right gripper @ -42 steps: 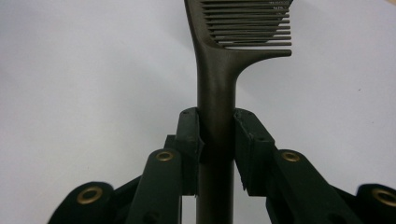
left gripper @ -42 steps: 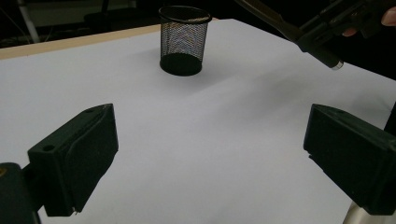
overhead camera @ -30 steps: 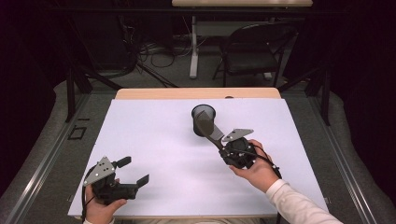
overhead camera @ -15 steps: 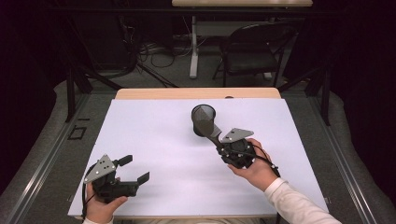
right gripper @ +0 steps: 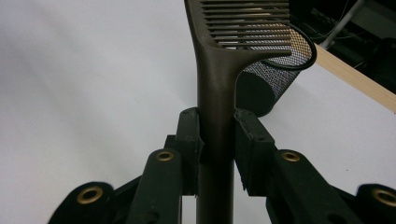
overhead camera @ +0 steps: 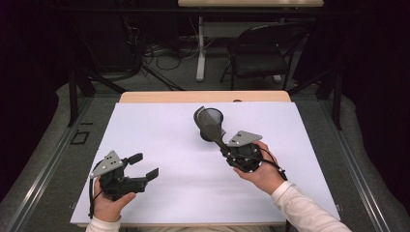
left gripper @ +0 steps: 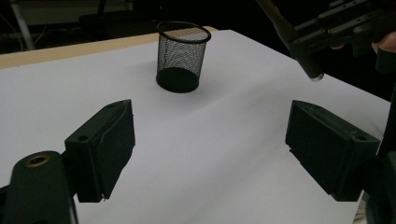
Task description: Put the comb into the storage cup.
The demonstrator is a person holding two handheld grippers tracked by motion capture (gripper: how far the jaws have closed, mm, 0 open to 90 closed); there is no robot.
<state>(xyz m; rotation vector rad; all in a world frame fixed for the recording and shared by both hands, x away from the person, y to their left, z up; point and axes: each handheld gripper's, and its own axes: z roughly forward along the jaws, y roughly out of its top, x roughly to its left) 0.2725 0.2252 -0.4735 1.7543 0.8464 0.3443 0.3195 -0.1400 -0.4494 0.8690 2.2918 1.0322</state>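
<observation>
Your left gripper (overhead camera: 145, 166) sits nearest you, well left of the cup (overhead camera: 209, 122), its jaws apart with nothing between them, though they have just been closing a little. Your right gripper (overhead camera: 223, 144) clamps the comb (overhead camera: 211, 128) by its handle just beside the cup, with the comb's toothed head over the cup's rim on the white table (overhead camera: 159, 135).

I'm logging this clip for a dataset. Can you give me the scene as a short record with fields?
surface: white table
held item: brown comb, handle clamped in right tool
comb position: toothed end above the cup's rim
container: black mesh cup, upright
left tool: jaws apart, just been closing, nothing between them
</observation>
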